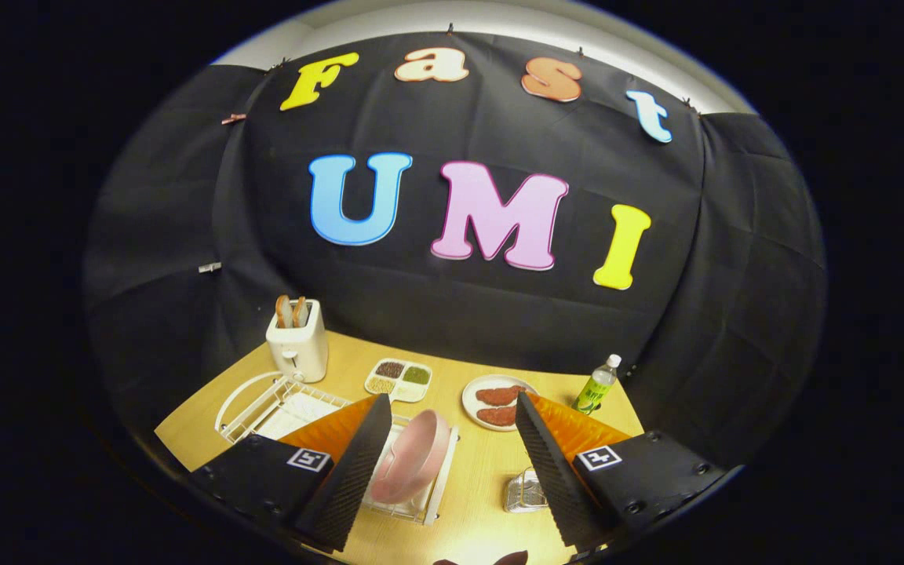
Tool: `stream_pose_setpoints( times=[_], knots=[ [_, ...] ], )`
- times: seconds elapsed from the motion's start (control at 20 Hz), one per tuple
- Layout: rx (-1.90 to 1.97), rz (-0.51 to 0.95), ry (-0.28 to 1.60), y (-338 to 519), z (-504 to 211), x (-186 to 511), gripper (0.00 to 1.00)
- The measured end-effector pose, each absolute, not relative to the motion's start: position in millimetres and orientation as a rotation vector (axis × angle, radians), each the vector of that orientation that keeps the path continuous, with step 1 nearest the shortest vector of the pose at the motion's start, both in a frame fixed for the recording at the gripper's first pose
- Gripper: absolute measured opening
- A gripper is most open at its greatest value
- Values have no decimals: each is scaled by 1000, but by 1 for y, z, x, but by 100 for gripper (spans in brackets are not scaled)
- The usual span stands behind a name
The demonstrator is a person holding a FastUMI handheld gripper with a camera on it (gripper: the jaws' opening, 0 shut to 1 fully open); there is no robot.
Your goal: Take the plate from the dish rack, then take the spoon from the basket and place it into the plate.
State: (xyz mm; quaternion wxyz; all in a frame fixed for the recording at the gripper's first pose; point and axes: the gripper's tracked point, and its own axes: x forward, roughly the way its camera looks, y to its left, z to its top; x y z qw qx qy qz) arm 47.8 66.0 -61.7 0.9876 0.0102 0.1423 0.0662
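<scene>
on the table (491, 471), between the spread fingers of the gripper (452, 455), a pink plate (411, 457) stands on edge in the white dish rack (279, 404), close to the left finger (358, 463). the gripper is released and grasps nothing. just inside the right finger (542, 463) sits a wire basket (525, 493); the spoon cannot be made out. beyond the fingers: a white toaster (298, 341) with two slices, a divided dish (399, 379) of seeds, a white plate with meat (497, 404) and a green bottle (598, 384).
</scene>
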Motion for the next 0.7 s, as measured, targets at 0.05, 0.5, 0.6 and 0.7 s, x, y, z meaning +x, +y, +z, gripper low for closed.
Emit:
stream_pose_setpoints(
  times=[0.05, 0.5, 0.6, 0.7],
  knots=[
    [12, 139, 315, 68, -70, 51, 98],
    [-52, 143, 671, 95, -184, 93, 98],
    [-45, 134, 714, 100, -204, 100, 96],
    [-52, 116, 753, 103, -225, 107, 91]
  ],
)
